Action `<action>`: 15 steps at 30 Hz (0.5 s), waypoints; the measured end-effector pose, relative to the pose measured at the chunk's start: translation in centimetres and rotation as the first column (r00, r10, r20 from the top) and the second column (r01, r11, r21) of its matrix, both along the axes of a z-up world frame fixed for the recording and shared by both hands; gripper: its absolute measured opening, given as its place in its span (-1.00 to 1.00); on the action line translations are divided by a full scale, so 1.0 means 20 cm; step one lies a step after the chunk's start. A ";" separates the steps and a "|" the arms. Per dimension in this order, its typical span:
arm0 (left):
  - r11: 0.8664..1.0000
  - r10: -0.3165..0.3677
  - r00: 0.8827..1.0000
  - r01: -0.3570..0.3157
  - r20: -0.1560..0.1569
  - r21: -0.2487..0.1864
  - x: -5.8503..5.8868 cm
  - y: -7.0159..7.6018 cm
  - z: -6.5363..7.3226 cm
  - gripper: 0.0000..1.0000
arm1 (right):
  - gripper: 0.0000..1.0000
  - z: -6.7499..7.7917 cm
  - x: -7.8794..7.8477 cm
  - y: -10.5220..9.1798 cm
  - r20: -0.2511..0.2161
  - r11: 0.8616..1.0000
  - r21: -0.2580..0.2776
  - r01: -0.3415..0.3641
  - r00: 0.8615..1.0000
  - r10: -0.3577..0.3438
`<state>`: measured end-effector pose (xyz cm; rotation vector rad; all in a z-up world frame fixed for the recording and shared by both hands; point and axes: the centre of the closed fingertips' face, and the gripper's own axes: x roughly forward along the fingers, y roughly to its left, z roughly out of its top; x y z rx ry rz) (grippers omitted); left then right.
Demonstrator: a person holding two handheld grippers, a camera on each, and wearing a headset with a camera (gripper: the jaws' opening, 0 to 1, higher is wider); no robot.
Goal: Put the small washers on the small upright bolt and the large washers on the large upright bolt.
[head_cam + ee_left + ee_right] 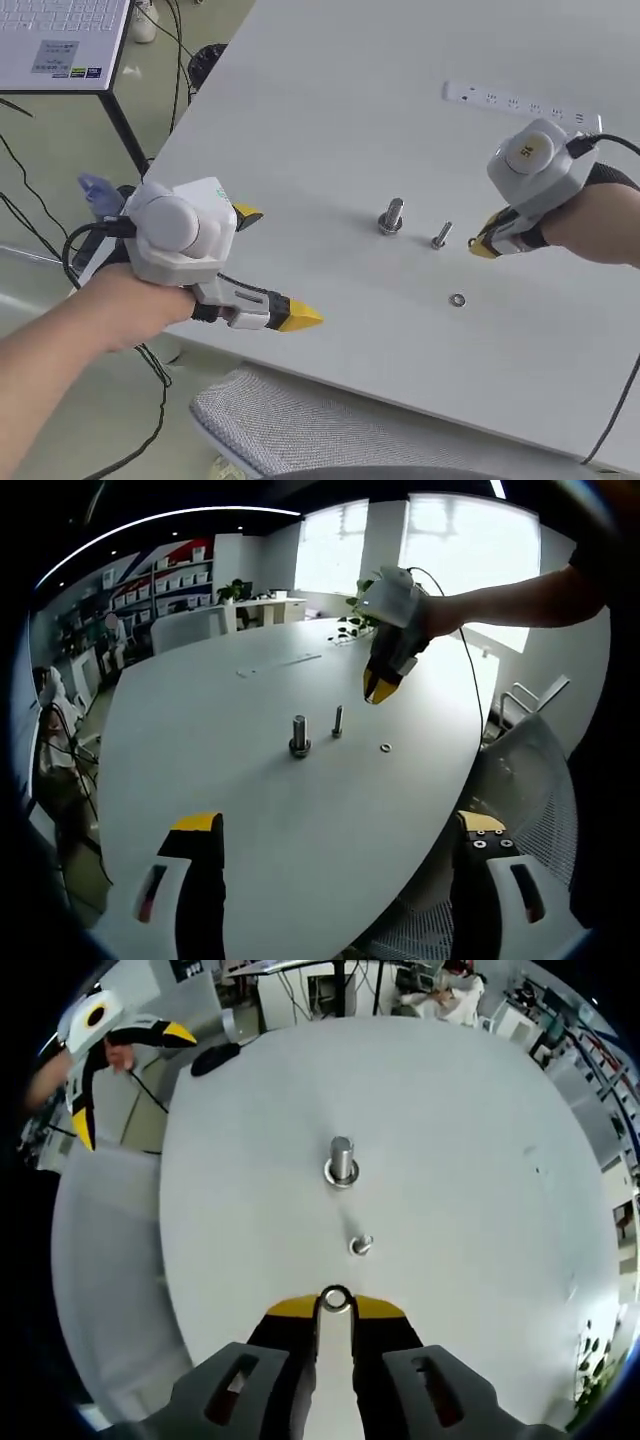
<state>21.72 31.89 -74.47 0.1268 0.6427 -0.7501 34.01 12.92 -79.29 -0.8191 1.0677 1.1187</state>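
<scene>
Two bolts stand upright mid-table: the large bolt (391, 216) (299, 736) (342, 1159) with a washer round its base, and to its right the small bolt (441, 236) (338, 721) (360, 1245). A loose small washer (457, 299) (385, 747) lies nearer the front edge. My right gripper (484, 245) (337, 1306) (380, 688) hovers just right of the small bolt, shut on a washer (337, 1288) pinched between its yellow tips. My left gripper (274, 266) (338, 825) (130, 1082) is held at the table's left edge, jaws wide open with nothing between them.
The white table (330, 110) has a power strip (520, 103) at the back right. A laptop (60, 40) sits on a stand at the far left, with cables on the floor. A grey chair (300, 420) stands under the front edge.
</scene>
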 end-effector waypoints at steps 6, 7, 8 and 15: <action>1.000 0.007 1.000 -0.007 -0.007 -0.007 -0.01 0.00 -0.01 0.88 | -0.77 0.00 0.04 0.03 0.006 1.000 0.000 -0.009 1.000 0.009; 1.000 0.007 1.000 -0.007 -0.010 -0.008 -0.01 0.00 -0.01 0.88 | -0.77 0.00 0.05 0.03 0.007 1.000 0.000 -0.010 1.000 0.010; 1.000 0.005 1.000 -0.005 -0.010 -0.007 -0.01 -0.01 -0.02 0.87 | -0.77 0.00 0.06 0.03 0.007 1.000 0.001 -0.009 1.000 0.009; 1.000 0.006 1.000 -0.006 -0.011 -0.007 -0.01 -0.02 -0.02 0.87 | -0.77 -0.03 0.11 0.05 0.016 1.000 0.008 -0.009 1.000 0.009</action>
